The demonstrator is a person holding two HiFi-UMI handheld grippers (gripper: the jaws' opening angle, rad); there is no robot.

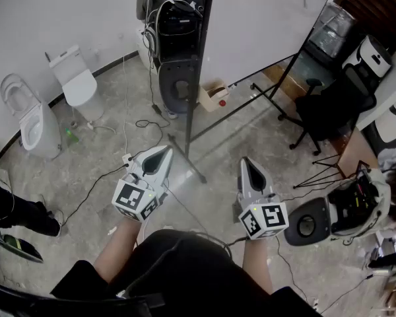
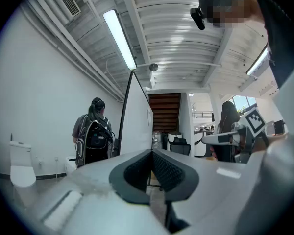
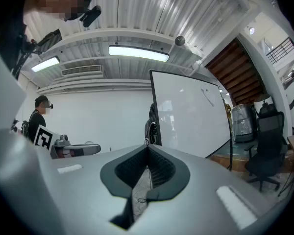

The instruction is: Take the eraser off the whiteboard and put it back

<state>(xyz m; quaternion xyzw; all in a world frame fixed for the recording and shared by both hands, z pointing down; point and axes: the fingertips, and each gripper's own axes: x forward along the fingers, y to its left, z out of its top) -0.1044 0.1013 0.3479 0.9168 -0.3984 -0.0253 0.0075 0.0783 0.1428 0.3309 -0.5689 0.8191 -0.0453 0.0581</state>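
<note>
The whiteboard (image 1: 267,15) stands on a black-framed stand ahead of me, seen almost edge-on from above. In the right gripper view its white face (image 3: 191,114) fills the right centre and bears a small dark stroke near the top. No eraser shows in any view. My left gripper (image 1: 164,150) and right gripper (image 1: 246,162) are held level side by side, short of the stand's feet. The left gripper (image 2: 152,153) has its jaws together with nothing between them. The right gripper (image 3: 147,148) is likewise shut and empty.
A person with a black backpack (image 2: 93,136) stands at the board's left side. Two toilets (image 1: 76,78) (image 1: 26,117) stand by the left wall. A cardboard box (image 1: 213,96), a black office chair (image 1: 323,111) and floor cables (image 1: 142,124) surround the stand.
</note>
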